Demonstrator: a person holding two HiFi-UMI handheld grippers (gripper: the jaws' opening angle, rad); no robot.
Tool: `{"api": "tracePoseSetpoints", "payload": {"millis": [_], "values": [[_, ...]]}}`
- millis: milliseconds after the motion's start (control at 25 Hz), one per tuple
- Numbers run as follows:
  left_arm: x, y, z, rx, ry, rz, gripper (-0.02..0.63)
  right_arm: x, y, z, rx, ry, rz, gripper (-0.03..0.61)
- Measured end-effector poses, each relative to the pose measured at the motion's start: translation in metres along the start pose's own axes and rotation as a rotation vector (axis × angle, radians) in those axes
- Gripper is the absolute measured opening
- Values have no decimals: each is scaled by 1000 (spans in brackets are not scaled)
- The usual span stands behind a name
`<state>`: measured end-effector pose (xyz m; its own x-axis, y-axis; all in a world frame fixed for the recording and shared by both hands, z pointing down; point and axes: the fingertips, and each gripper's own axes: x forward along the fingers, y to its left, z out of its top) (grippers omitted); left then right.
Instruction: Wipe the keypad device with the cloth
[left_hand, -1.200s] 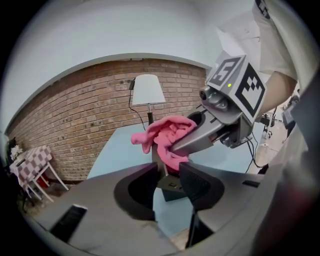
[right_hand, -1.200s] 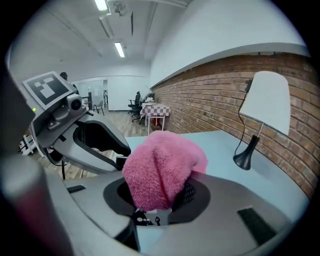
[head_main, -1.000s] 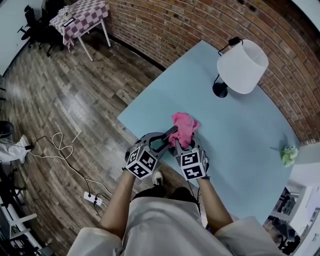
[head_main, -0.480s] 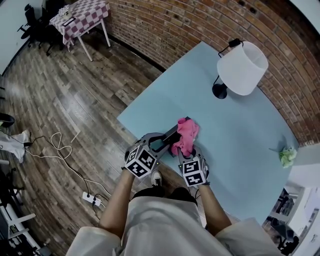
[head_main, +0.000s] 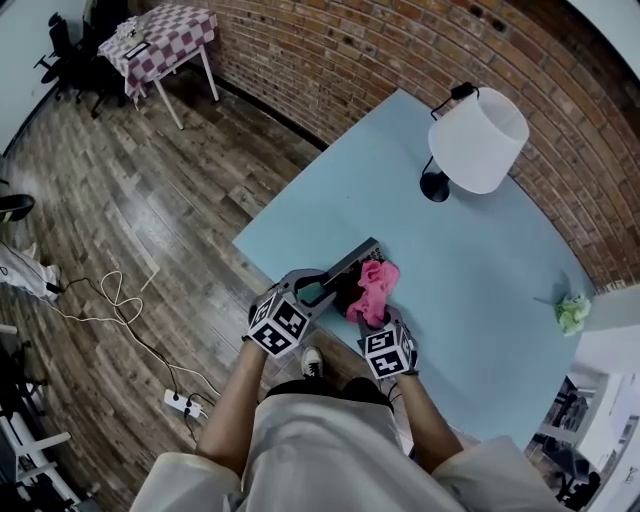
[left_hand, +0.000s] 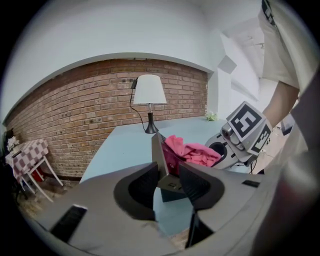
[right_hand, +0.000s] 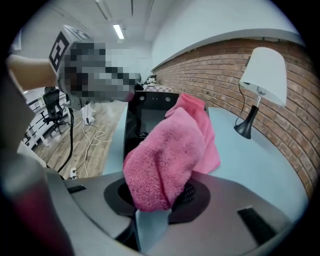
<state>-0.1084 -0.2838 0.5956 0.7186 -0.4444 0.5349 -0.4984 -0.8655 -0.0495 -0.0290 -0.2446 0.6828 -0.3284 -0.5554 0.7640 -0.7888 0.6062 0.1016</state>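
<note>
The black keypad device (head_main: 345, 272) is held tilted up off the light blue table (head_main: 480, 260), near its front edge. My left gripper (head_main: 318, 290) is shut on the device's near end (left_hand: 168, 181), with one jaw on each side of it. My right gripper (head_main: 372, 318) is shut on the pink cloth (head_main: 372, 291), which lies bunched against the device's face (right_hand: 145, 120). In the right gripper view the pink cloth (right_hand: 170, 155) fills the space between the jaws and hides most of the keypad. The left gripper view shows the cloth (left_hand: 192, 151) draped behind the device's edge.
A white-shaded lamp (head_main: 472, 140) on a black base stands at the table's far side. A small green and white object (head_main: 572, 312) lies at the right edge. Below the table's left edge is wood floor with cables and a power strip (head_main: 185, 402). A brick wall (head_main: 400, 50) runs behind.
The cloth has slid down the device towards me with the right gripper, uncovering the device's far end. The left gripper keeps its hold in place.
</note>
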Motion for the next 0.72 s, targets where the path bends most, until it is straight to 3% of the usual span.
{"api": "tracePoseSetpoints", "payload": {"millis": [120, 240, 440, 720], "values": [[-1, -2, 1, -22, -26, -45, 177, -11, -4, 14, 85, -36, 40, 117], [-3, -5, 1, 8, -39, -83, 189, -34, -12, 54, 165, -155, 48, 117], [-5, -14, -3, 136, -21, -149, 227, -43, -4, 113, 78, -250, 66, 117], [-3, -16, -8, 324, 74, -146, 229, -23, 17, 127, -15, -213, 50, 120]]}}
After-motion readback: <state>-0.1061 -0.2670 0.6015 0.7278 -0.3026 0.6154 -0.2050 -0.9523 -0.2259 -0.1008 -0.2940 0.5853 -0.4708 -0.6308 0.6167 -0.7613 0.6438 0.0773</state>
